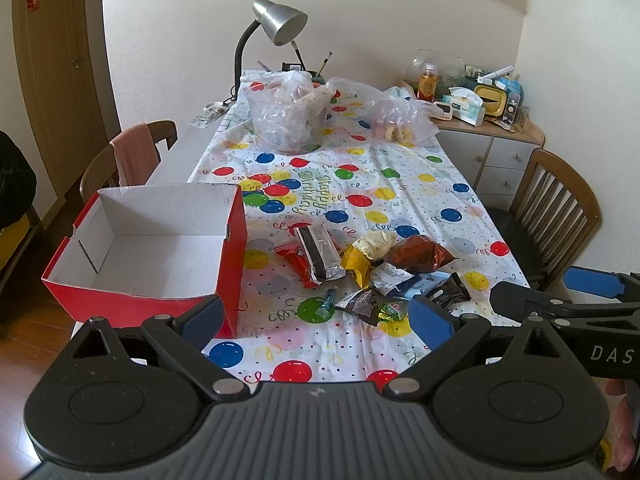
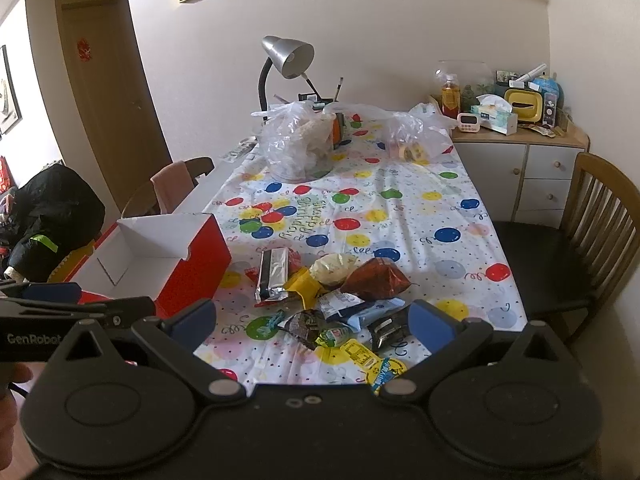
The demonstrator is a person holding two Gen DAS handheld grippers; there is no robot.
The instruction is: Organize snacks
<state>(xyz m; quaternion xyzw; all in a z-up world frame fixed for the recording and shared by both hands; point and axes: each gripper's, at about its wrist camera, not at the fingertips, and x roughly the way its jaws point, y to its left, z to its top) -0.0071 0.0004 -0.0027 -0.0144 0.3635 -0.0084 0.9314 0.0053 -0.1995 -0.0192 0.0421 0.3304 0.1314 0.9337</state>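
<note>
Several snack packets lie in a loose pile (image 1: 368, 272) (image 2: 332, 300) on the balloon-print tablecloth: a silver-and-black pack (image 1: 318, 254) (image 2: 273, 274), a brown bag (image 1: 420, 252) (image 2: 376, 276), a yellow-and-white bag (image 1: 366, 254) (image 2: 320, 276) and small dark and blue ones. An empty red box (image 1: 160, 256) (image 2: 160, 260) with a white inside stands left of the pile. My left gripper (image 1: 316, 316) hangs open above the near table edge, short of the pile. My right gripper (image 2: 314, 316) is open too, over the nearest packets, holding nothing. Each gripper shows at the edge of the other's view.
Two clear plastic bags of food (image 1: 288, 116) (image 1: 400, 120) and a silver desk lamp (image 1: 280, 20) stand at the table's far end. Wooden chairs flank the table, one at right (image 2: 592, 232), one at left with a pink cloth (image 1: 132, 152). A cluttered cabinet (image 2: 520, 148) stands far right.
</note>
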